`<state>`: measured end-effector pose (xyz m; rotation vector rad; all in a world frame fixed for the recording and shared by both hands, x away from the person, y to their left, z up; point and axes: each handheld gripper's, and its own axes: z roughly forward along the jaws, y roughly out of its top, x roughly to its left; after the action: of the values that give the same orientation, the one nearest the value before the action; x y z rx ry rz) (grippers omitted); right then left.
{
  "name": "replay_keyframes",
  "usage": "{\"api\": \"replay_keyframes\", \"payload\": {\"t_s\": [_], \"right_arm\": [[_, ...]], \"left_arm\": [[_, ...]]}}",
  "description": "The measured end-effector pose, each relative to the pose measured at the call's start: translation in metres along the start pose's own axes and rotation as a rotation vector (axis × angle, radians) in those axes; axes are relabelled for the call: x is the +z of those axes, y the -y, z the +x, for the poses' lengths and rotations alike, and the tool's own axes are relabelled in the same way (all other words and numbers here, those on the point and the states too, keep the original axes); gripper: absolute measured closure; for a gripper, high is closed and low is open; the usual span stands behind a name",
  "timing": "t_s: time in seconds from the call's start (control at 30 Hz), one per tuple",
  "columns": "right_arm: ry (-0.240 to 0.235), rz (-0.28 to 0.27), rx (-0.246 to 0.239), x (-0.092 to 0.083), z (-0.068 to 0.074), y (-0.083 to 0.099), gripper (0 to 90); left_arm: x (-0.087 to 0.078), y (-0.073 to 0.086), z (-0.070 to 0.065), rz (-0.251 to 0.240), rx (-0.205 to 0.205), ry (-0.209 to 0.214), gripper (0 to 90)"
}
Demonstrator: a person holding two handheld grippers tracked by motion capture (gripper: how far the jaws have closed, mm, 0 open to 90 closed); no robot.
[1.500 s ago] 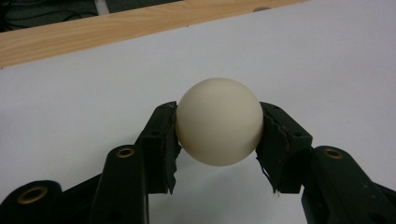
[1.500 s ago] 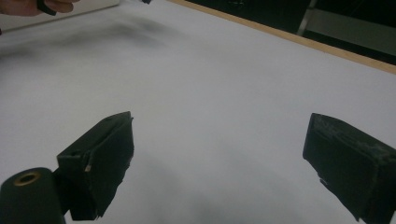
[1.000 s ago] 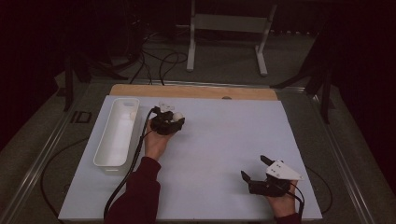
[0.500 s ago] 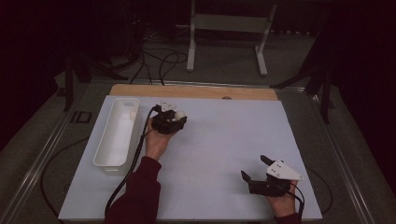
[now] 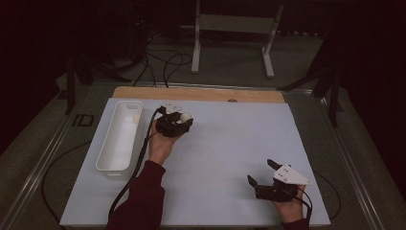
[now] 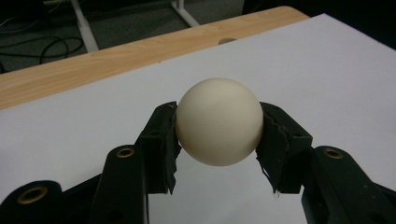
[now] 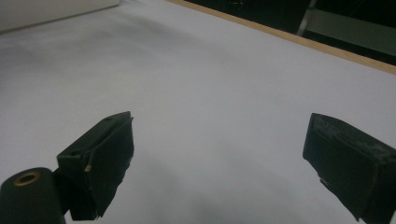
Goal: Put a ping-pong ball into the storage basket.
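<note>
While clamped from both sides between the left gripper's (image 6: 218,135) fingers (image 6: 159,140), cream ball (image 6: 218,120) held clear above the white surface (image 6: 327,70), near its wooden far edge (image 6: 116,56). From the high view, left gripper (image 5: 181,120) just right of the white bin (image 5: 119,136), a second pale ball (image 5: 136,117) inside its far end. Right gripper (image 7: 219,158) fingers (image 7: 105,158) spread wide over bare white sheet, near corner. No legible writing anywhere.
</note>
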<state>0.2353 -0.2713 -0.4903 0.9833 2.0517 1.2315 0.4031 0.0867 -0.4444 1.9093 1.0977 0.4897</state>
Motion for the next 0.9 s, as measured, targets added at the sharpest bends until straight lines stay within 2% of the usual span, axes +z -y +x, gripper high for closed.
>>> {"api": "replay_keyframes", "payload": {"t_s": [0.57,0.9], "right_arm": [[0.001,-0.001,0.001,0.000,0.000,0.000,8.5],[0.001,0.000,-0.001,0.000,0.000,0.000,8.5]], "left_arm": [[-0.008,-0.001,-0.006,0.011,0.043,0.028,51.5],[-0.013,-0.003,-0.007,0.002,0.042,0.048,51.5]]}}
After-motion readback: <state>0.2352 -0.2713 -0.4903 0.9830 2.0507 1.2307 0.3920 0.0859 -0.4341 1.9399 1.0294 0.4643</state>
